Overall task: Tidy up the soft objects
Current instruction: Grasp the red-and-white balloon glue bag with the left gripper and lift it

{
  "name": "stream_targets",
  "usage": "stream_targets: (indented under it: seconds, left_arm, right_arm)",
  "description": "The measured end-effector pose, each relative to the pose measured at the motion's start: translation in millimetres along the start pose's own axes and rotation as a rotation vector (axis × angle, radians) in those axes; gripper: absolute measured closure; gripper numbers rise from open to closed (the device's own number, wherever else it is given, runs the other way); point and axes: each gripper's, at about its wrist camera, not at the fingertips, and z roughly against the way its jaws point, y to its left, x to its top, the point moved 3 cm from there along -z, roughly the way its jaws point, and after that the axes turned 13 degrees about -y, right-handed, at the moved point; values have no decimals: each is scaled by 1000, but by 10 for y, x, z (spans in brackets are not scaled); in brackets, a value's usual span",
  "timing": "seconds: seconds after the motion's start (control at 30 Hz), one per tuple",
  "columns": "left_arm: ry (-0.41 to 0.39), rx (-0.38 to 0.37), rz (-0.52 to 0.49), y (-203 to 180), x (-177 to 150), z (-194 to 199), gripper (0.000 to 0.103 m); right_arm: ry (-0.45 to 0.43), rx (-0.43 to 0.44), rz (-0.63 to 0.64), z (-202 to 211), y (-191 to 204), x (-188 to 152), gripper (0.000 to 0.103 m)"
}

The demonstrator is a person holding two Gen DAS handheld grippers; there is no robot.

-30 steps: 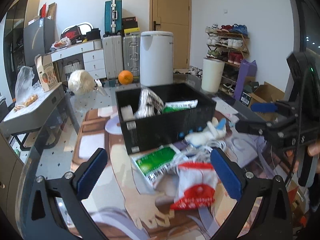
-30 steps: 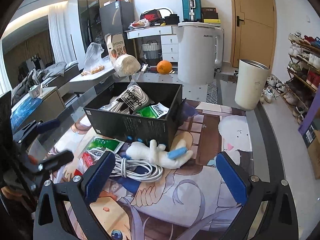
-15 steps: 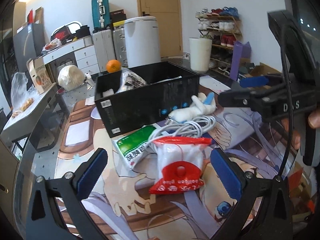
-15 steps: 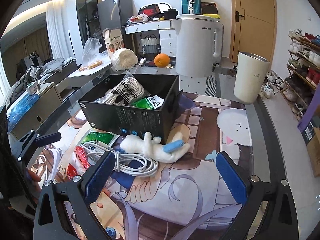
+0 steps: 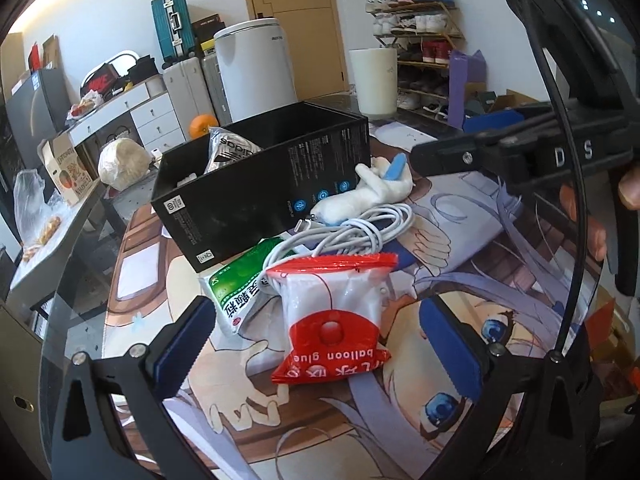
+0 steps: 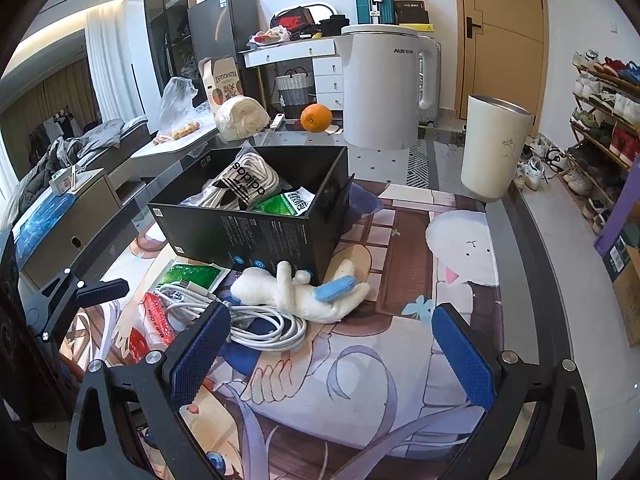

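Both grippers are spread wide with nothing between their blue pads; the left gripper [image 5: 316,344] hovers low over the printed table mat [image 5: 460,236], its fingers flanking the red-and-white balloon glue packet [image 5: 334,316], though whether either pad touches it cannot be told; the packet stands roughly upright, red zip edge at the top and its printed lettering upside down toward the camera, so its long axis runs away from the gripper; just behind it lies a green sachet [image 5: 236,288], partly under the packet and under a coiled white cable [image 5: 356,228]; the right gripper [image 6: 332,350] is held above the mat, short of the white plush toy [image 6: 298,294], and appears from the left wrist view as a black frame at the right edge; the toy lies on its side against the front wall of the black box [image 6: 256,232], long axis running left to right, with a blue piece toward its right end; the cable coil touches the toy's left end; inside the box sit a bagged bundle of white cord [image 6: 246,182] and another green sachet [image 6: 290,202]; beyond the box stand an orange [image 6: 316,117], a white kettle [image 6: 384,88] and a pale cylindrical cup [image 6: 494,148].
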Motion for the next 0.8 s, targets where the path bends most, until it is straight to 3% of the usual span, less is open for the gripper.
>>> stream_targets:
  seconds: [0.17, 0.23, 0.3, 0.37, 0.8]
  left_arm:
    - [28, -4, -25, -31, -27, -36, 18]
    - [37, -5, -39, -43, -45, -42, 28]
    - [40, -15, -23, -26, -56, -43, 47]
    - [36, -32, -1, 2, -50, -26, 54]
    - [-57, -30, 146, 355, 21, 206, 58]
  right_arm:
    - [-2, 1, 1, -2, -2, 7, 1]
    - [-2, 0, 1, -2, -2, 7, 1]
    - [-1, 0, 0, -2, -2, 6, 1]
    - [0, -2, -3, -9, -3, -1, 1]
    - [66, 54, -1, -174, 170, -122, 1]
